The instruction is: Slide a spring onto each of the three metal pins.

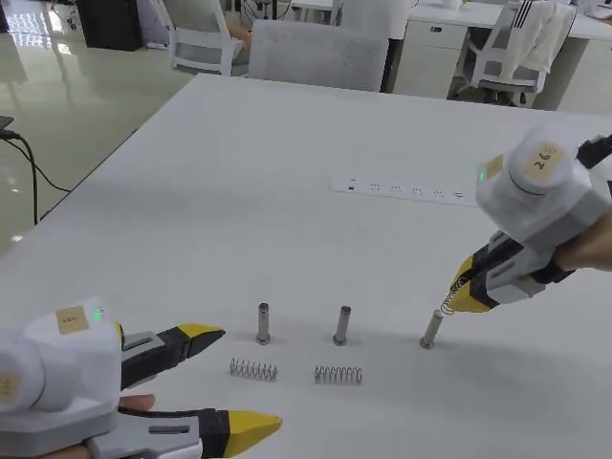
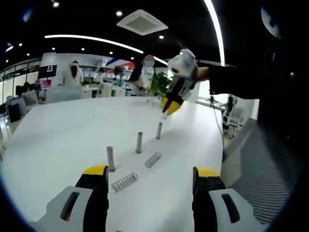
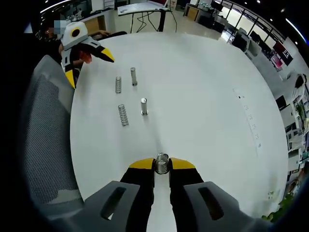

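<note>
Three short metal pins stand in a row on the white table: left pin (image 1: pixel 263 323), middle pin (image 1: pixel 342 325), right pin (image 1: pixel 431 329). My right gripper (image 1: pixel 459 293) is shut on a spring (image 3: pixel 162 164), which sits over the top of the tilted right pin (image 2: pixel 159 130). Two loose springs lie in front of the pins, one (image 1: pixel 253 369) by the left pin and one (image 1: pixel 338 375) by the middle pin. My left gripper (image 1: pixel 229 378) hovers open at the near left, nothing between its yellow-tipped fingers (image 2: pixel 94 172).
A white power strip (image 1: pixel 402 189) lies further back on the table (image 1: pixel 239 191). Office chairs (image 1: pixel 316 53) stand beyond the far edge. A grey mesh chair (image 3: pixel 46 140) is beside the near edge.
</note>
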Motion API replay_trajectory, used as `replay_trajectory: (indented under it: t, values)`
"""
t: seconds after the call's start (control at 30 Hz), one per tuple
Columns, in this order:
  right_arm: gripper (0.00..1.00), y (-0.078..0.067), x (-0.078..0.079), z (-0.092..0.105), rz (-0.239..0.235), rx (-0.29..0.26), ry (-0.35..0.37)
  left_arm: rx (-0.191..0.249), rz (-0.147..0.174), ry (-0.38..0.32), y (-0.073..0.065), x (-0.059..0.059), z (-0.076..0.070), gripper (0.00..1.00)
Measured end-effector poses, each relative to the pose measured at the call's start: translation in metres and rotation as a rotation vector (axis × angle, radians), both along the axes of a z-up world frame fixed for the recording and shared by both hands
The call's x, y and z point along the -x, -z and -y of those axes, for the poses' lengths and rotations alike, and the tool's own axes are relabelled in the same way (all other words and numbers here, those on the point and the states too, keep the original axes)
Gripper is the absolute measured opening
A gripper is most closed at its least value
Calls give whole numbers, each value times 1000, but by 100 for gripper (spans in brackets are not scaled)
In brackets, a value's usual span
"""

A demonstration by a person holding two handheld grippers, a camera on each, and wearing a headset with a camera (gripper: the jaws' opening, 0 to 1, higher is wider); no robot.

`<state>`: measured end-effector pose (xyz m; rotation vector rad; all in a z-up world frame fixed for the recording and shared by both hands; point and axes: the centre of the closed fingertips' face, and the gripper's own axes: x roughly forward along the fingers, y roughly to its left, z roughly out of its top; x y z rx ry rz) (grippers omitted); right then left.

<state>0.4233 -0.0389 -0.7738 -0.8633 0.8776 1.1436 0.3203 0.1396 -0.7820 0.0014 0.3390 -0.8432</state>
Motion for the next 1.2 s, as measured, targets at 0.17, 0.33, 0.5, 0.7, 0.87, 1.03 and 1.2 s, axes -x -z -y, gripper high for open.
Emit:
replay_trajectory:
  t: [0.17,0.33,0.5,0.7,0.87,1.03,1.2]
  values:
    - [8,4,-4,1,-4,3,4,-3,-1,2,0,0,1,66]
    - [8,7,-5,1,-16,2,9,-6,-2,2,1,0,1,66]
    - [8,11,-6,1,-27,7,9,-7,-5,-1,3,-1,0,66]
    - [8,15,-7,-1,-35,12,6,-8,-6,-5,5,-1,-2,66]
    - [8,21,-8,-2,-47,18,8,-8,-7,-9,5,-1,-3,66]
    - [8,27,-8,-3,-59,28,7,-7,-7,-11,4,-1,-3,66]
    - [8,33,-8,-3,-71,38,10,-6,-6,-11,4,-1,-2,66]
